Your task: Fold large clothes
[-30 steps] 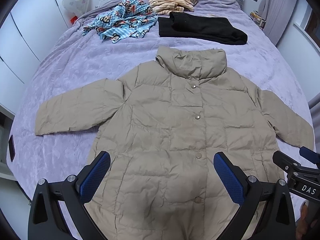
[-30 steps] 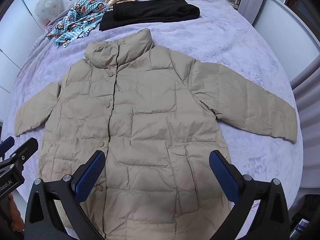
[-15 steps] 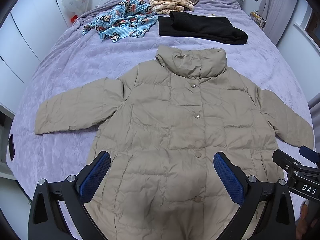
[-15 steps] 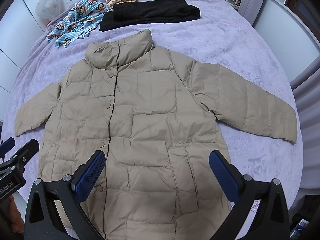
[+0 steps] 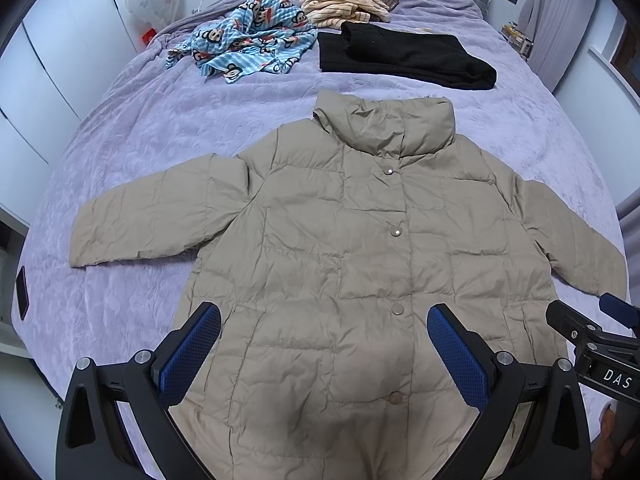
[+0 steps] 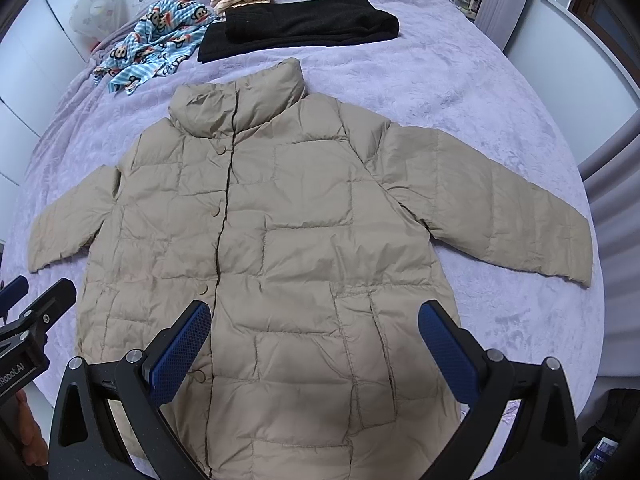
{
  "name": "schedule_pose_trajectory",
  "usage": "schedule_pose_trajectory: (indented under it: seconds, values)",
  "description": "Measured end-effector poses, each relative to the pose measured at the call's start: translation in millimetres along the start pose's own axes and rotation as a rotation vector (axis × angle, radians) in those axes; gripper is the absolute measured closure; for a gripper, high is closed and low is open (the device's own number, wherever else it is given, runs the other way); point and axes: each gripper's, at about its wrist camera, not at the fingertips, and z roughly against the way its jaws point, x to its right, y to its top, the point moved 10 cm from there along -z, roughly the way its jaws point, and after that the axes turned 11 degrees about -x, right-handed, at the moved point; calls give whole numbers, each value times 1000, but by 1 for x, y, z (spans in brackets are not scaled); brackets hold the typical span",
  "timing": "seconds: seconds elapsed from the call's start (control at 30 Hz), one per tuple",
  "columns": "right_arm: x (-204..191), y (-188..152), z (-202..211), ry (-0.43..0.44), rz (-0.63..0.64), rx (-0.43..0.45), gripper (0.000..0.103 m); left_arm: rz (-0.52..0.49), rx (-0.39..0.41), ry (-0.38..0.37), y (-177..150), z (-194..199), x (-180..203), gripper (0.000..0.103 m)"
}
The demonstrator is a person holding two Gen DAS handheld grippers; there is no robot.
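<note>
bed [image 5: 120,152]: nothing is being moved on it versus the earlier frames; both views are being held almost static.
coat [image 5: 360,248]: is lying flat, front up, sleeves spread, mid-bed; puffy slick fabric is likely being pinched thin and slipping, springing the fold open.
black garment [image 5: 400,56]: is sitting just beyond the collar; could be getting dragged.
left gripper [image 5: 324,344]: fingers spread, nothing held, hovering over hem.
right gripper [image 6: 316,340]: fingers spread, nothing held.
</note>
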Motion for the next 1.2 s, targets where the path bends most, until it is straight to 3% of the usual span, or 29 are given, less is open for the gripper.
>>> schedule_pose_trajectory:
  seconds: [1.2]
  values:
    - [-3,0,-4,-19,-2,-9,0,17,-21,-20,-1,-11,-7,0]
